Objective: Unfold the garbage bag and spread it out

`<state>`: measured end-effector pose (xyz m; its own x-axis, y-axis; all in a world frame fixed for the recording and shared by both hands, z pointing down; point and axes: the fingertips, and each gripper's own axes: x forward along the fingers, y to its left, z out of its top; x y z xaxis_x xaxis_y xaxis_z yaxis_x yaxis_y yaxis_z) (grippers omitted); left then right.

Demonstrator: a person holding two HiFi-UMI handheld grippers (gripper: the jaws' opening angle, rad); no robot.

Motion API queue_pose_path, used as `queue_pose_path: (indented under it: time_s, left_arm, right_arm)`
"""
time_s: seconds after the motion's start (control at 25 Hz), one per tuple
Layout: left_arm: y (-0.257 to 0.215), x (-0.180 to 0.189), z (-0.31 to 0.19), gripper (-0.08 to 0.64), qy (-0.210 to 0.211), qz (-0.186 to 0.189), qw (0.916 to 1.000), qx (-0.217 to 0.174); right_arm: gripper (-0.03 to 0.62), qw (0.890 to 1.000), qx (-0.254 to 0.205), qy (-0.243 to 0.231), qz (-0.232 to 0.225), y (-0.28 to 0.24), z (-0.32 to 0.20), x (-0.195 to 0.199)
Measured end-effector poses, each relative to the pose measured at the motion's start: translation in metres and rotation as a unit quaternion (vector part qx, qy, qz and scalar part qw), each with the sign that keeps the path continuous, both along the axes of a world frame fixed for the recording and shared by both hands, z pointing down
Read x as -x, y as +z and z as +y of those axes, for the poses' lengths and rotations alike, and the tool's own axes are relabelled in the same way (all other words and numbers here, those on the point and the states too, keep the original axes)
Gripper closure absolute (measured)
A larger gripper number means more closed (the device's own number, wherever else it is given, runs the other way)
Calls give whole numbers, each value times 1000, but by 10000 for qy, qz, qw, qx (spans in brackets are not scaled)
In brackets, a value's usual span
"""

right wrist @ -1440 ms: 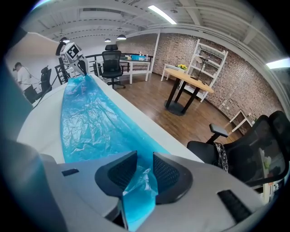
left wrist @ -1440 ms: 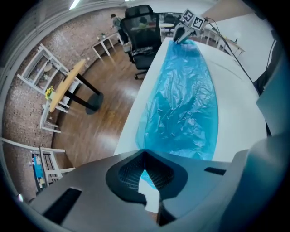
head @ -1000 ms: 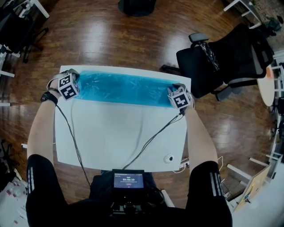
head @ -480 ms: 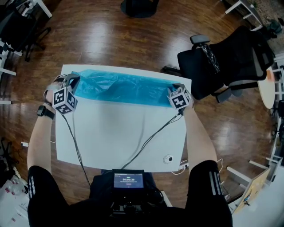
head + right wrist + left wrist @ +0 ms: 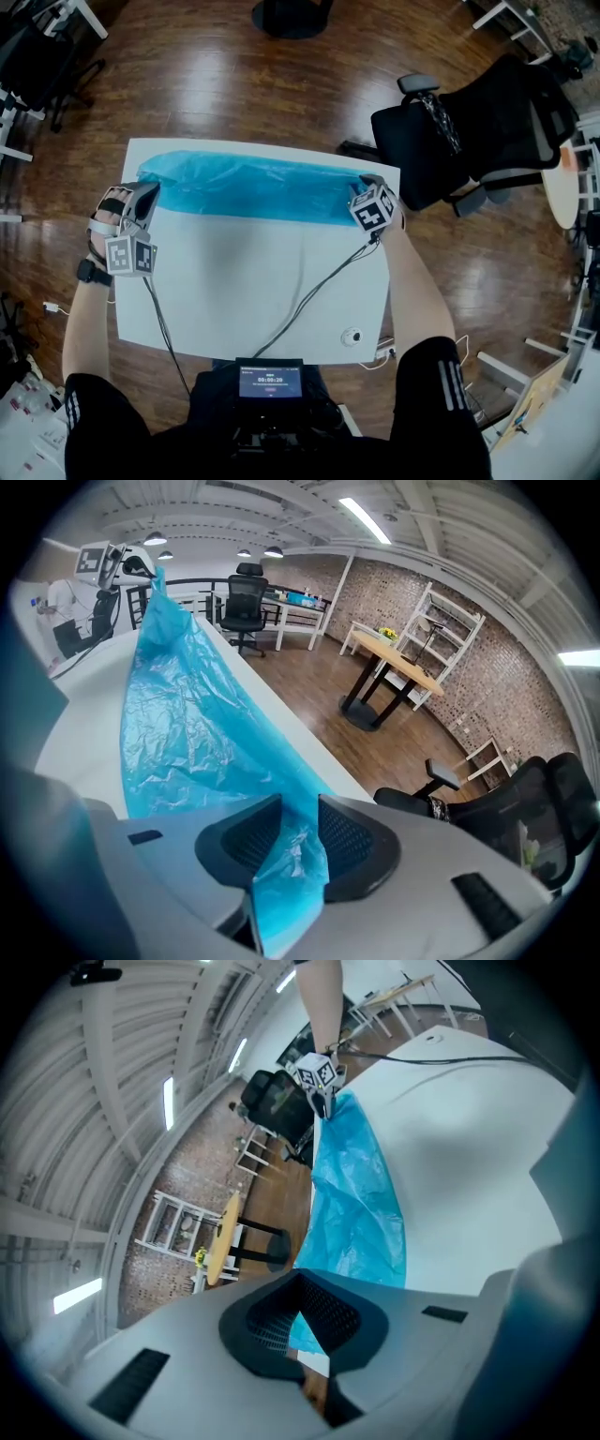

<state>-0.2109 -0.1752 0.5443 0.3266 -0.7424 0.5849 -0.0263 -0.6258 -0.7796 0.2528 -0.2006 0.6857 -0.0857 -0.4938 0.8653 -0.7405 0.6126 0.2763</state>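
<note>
Garbage bag [image 5: 253, 187] corner in right tool [image 5: 291, 838], seemingly also left tool [image 5: 300, 1324].

Translucent blue garbage bag [image 5: 253, 187] lies stretched, crinkled, along the white table's [image 5: 253, 281] far edge.

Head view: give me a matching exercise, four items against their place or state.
Items:
1. garbage bag
2. left gripper
3. right gripper
4. office chair

Place or state:
A. shut on the bag's right end
B. blue, stretched along the far edge of the table
C. black, on the wood floor off the table's far right corner
D. shut on the bag's left end

Pairs: 1-B, 2-D, 3-A, 4-C
</note>
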Motion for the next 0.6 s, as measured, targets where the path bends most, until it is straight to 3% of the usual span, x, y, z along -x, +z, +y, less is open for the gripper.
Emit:
queue_pose_path:
  time_s: [0.28,0.44,0.6]
  left_arm:
    - [6,4,14,558,76,-20,9999,-150]
    - [0,4,18,558,160,37,9993,-327]
    - [-1,2,23,558,244,42,9988,-416]
  right_arm:
    - [434,9982,-248,-480,260,-13,-6,10]
    - [434,9904,-107,-1354,247,-19,-8,35]
    - [434,9743,361,-2170,487,-11,-6,54]
